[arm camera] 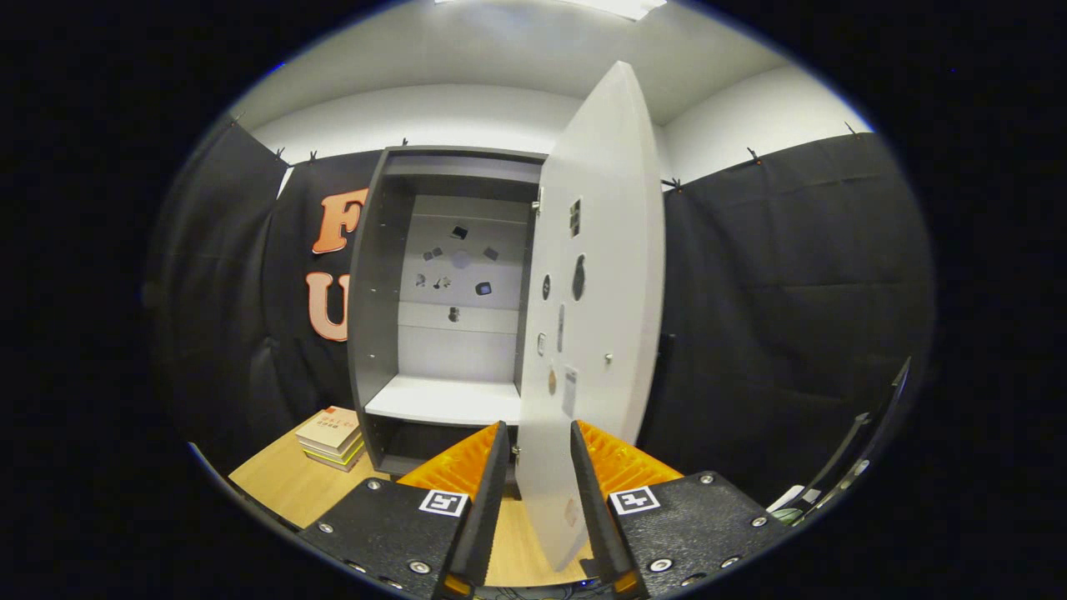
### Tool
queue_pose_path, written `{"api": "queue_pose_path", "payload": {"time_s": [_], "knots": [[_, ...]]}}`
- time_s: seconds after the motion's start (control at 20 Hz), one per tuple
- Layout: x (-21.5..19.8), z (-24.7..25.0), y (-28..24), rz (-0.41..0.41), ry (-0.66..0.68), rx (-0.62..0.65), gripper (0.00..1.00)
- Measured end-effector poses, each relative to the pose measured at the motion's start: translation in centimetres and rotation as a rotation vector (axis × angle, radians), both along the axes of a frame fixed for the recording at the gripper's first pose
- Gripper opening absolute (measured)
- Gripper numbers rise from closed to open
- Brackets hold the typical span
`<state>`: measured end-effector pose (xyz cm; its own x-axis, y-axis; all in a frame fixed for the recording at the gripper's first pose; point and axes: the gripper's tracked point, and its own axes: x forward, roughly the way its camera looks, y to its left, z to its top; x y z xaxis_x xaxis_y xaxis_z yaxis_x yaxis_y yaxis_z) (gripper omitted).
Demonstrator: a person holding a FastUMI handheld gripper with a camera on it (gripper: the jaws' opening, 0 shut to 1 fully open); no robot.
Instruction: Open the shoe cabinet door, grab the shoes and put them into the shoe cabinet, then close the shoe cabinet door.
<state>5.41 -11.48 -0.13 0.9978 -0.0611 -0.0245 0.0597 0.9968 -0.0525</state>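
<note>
Straddling the open door's [596, 275] lower edge, spread jaws leave gaps; cabinet [392, 283] beyond.

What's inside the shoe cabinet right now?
The shoe cabinet shows one white shelf, bare, no shoes. Its open door, between the gripper fingers, hides the right side.

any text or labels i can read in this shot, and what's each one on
Nothing reads clearly.
Top book of the stack beside the shoe cabinet: cover print too small.
Stickers on the open door: blurred.
Square markers on the gripper: patterns, not words; its fingers straddle the door's lower edge without clearly pressing it.
</note>
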Motion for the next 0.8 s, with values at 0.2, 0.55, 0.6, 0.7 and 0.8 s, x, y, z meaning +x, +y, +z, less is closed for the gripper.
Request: {"api": "queue_pose_path", "payload": {"time_s": [0.2, 0.55, 0.6, 0.7, 0.8], "knots": [[1.0, -2.7, 3.5, 0.053, 0.041, 0.012, 0.52], [2.6, -14.9, 10.3, 0.164, 0.264, 0.094, 0.52], [2.8, -17.1, 10.9, 0.169, 0.307, 0.093, 0.52], [3.4, -20.9, 12.0, 0.181, 0.379, 0.083, 0.52], [3.6, -23.8, 12.8, 0.192, 0.433, 0.078, 0.53]]}}
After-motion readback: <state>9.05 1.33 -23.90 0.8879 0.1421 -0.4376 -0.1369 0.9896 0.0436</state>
